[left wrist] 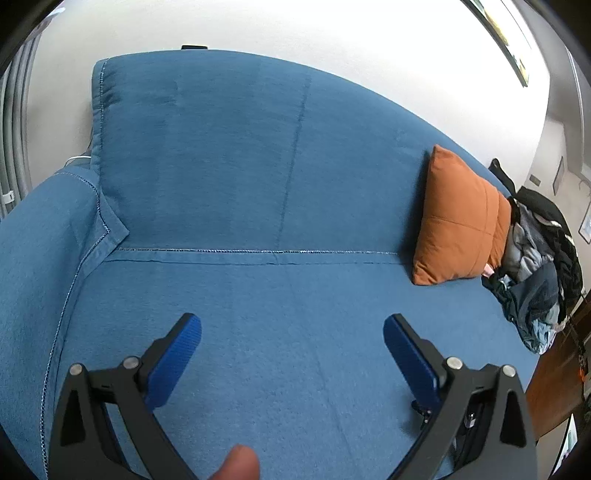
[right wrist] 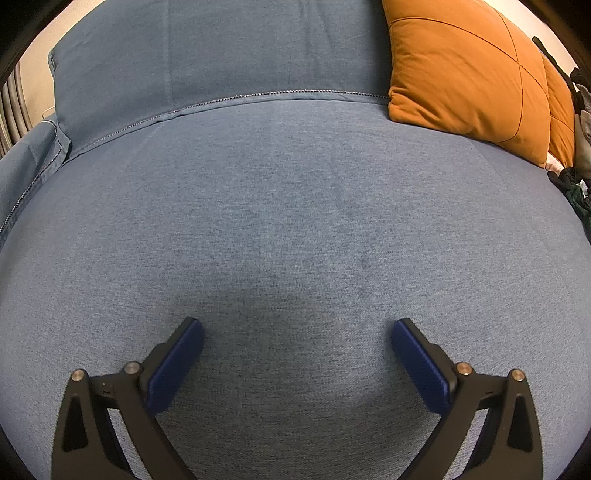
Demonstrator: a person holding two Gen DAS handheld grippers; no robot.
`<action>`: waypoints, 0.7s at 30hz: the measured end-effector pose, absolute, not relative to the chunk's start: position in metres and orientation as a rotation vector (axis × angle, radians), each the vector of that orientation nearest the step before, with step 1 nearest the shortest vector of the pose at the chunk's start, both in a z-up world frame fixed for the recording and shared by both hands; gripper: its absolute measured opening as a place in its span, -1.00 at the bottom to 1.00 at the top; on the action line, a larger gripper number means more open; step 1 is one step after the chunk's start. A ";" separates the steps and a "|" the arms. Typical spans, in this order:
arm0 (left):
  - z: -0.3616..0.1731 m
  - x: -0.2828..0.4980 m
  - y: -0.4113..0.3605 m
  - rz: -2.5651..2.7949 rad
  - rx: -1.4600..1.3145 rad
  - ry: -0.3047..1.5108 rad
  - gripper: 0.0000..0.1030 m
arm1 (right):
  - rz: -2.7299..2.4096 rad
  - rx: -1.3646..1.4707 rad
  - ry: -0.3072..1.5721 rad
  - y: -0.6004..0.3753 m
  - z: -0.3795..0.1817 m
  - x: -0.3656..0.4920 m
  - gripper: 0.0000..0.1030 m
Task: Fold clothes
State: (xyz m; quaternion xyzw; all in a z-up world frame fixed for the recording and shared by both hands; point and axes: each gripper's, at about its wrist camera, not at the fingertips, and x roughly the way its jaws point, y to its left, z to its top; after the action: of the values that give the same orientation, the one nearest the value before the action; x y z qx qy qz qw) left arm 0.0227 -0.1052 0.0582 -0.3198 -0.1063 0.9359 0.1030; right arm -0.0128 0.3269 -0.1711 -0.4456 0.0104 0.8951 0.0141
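A heap of dark and grey clothes [left wrist: 535, 273] lies at the far right end of the blue sofa seat [left wrist: 280, 332], behind two orange cushions [left wrist: 458, 218]. My left gripper [left wrist: 291, 332] hovers open over the bare seat, well to the left of the heap, with nothing between its blue pads [left wrist: 177, 358]. A fingertip [left wrist: 238, 463] shows at the bottom edge. In the right wrist view my right gripper [right wrist: 297, 336] is open too, low over the seat [right wrist: 280, 221], holding nothing. The orange cushions [right wrist: 465, 70] sit at upper right, and an edge of the clothes [right wrist: 576, 184] peeks in at far right.
The sofa backrest [left wrist: 229, 155] rises behind the seat and an armrest [left wrist: 33, 266] closes the left side. A white wall [left wrist: 295, 29] stands behind. A wooden floor or furniture edge [left wrist: 550, 384] shows past the sofa's right end.
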 end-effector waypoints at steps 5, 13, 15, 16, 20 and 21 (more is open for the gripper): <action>0.059 0.020 -0.123 2.794 -0.950 -0.367 0.94 | 2.787 -1.387 0.032 0.327 -0.171 -0.013 1.00; 0.059 0.005 -0.197 2.867 -0.987 -0.658 0.95 | 2.787 -1.387 0.032 0.327 -0.171 -0.013 1.00; 0.058 0.004 -0.215 2.883 -0.994 -0.731 0.95 | 2.787 -1.387 0.032 0.327 -0.171 -0.013 1.00; 0.057 0.004 -0.224 2.890 -0.997 -0.764 0.95 | 2.787 -1.387 0.032 0.327 -0.171 -0.013 1.00; 0.056 0.001 -0.258 2.940 -1.001 -0.868 0.95 | 2.787 -1.387 0.032 0.327 -0.171 -0.013 1.00; 0.055 0.000 -0.265 2.951 -1.005 -0.887 0.95 | 2.787 -1.387 0.032 0.326 -0.171 -0.013 1.00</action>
State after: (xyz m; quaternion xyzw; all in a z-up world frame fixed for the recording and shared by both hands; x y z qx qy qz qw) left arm -0.0001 -0.2653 0.0547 -0.3097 -0.2732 0.9094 -0.0496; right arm -0.0130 0.3264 -0.1713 -0.4456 0.0101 0.8951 0.0142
